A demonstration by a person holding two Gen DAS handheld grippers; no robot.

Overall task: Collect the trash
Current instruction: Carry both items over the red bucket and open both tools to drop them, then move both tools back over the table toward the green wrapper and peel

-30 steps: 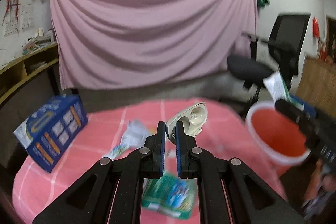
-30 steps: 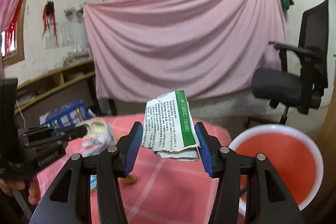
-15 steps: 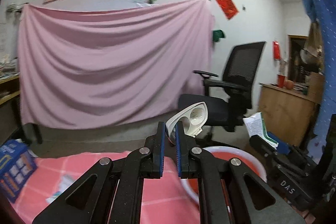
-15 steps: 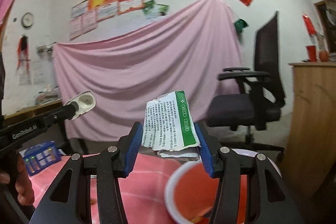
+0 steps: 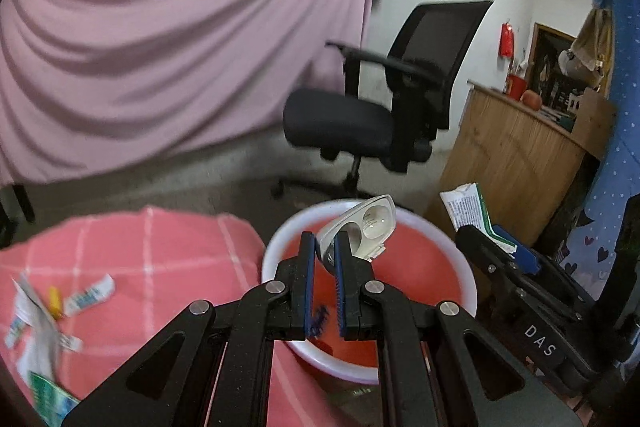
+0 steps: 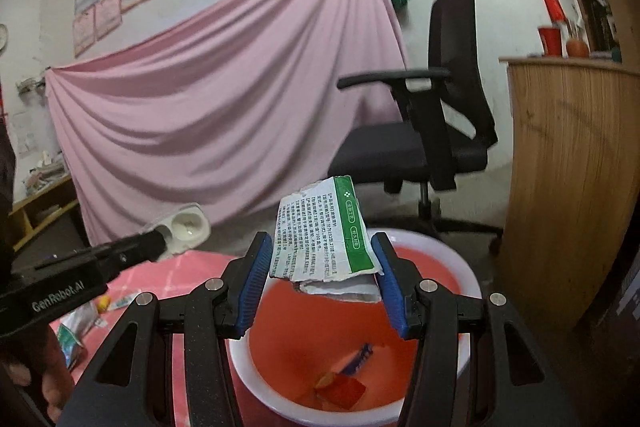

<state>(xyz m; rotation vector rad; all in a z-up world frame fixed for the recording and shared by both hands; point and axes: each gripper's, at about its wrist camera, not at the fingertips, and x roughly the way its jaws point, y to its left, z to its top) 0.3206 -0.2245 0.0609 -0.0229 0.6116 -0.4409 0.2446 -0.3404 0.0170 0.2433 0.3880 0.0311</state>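
Note:
My left gripper [image 5: 325, 247] is shut on a white plastic blister tray [image 5: 370, 227] and holds it over the red basin [image 5: 464, 287] with a white rim. My right gripper [image 6: 322, 259] is shut on a torn white-and-green paper packet [image 6: 324, 247], also above the red basin [image 6: 472, 279]. The basin holds a few wrappers [image 6: 344, 383]. In the left wrist view the right gripper [image 5: 484, 239] with its packet [image 5: 468, 207] is at the right. In the right wrist view the left gripper [image 6: 160, 245] with the tray [image 6: 184, 227] is at the left.
A pink checked table [image 5: 168, 267] lies left of the basin with loose wrappers [image 5: 88, 295] and a green packet [image 5: 48, 399]. A black office chair [image 5: 384, 107] stands behind the basin, a wooden counter [image 5: 512, 155] at the right, a pink sheet [image 5: 160, 27] on the wall.
Both grippers have swung right from the table to above the red basin, then tilted down toward it. Each still holds its piece of trash.

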